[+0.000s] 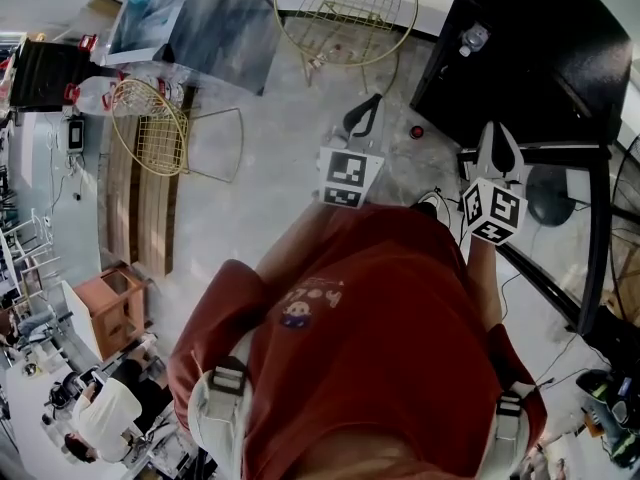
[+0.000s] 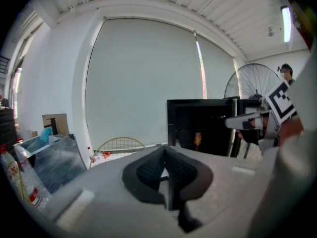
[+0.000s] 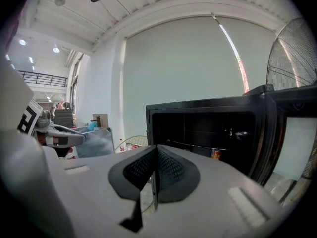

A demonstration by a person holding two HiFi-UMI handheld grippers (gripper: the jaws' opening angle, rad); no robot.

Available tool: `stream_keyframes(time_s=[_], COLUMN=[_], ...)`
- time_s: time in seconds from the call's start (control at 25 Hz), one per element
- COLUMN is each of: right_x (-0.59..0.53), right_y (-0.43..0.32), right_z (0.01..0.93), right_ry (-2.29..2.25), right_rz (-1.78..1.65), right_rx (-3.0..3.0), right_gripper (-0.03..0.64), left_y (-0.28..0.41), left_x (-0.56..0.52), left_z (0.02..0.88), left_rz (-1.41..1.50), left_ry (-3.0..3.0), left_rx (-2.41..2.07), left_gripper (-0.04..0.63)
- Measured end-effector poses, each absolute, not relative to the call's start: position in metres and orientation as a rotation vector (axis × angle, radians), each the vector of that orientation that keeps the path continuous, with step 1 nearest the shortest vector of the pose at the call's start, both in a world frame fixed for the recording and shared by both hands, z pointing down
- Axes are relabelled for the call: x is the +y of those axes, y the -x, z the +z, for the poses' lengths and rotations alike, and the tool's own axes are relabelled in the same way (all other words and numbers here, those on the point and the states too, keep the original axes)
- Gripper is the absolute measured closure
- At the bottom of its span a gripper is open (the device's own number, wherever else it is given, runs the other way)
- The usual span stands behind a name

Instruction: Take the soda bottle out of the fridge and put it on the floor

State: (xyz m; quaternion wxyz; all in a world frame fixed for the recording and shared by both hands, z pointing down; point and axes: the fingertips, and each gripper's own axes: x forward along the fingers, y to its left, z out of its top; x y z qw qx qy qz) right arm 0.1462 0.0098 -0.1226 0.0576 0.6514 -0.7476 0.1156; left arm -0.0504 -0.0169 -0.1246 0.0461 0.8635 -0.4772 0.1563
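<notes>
You held both grippers out in front of you, side by side and apart, each tipped slightly downward. The left gripper (image 1: 362,116) had its fingers (image 2: 148,171) closed against each other with nothing between them. The right gripper (image 1: 497,148) was the same, with its fingers (image 3: 171,170) pressed together and empty.

The black fridge (image 3: 208,128) stood open ahead of you, closer to your right gripper, with its door (image 3: 277,133) swung out to the right. In the right gripper view, a small container with a red and orange label sat on a lower shelf inside. It was too small to be sure of, but it looked like the soda bottle (image 3: 216,154). It stood well clear of both grippers, and neither one touched it.

The pale floor (image 1: 280,168) lay bare beneath your left gripper. Farther off on that side were two round gold wire frames (image 1: 345,8), and a clear plastic bottle (image 1: 105,93) with a red label lay beside the smaller one. A large fan (image 2: 252,83) stood behind the fridge.
</notes>
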Motion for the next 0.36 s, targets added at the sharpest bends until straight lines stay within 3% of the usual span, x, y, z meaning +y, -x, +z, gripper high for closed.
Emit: stream_keyframes(time_s=[0.36], right_x=[0.02], right_y=[-0.146], right_z=[-0.129], right_ry=[-1.991], right_rz=[0.332], right_rx=[-2.26], right_gripper=[0.615], left_y=[0.051], left_x=[-0.006], left_z=[-0.131], left_rz=[0.474], left_ry=[-2.629], left_rx=[-1.466], left_gripper=[0.595])
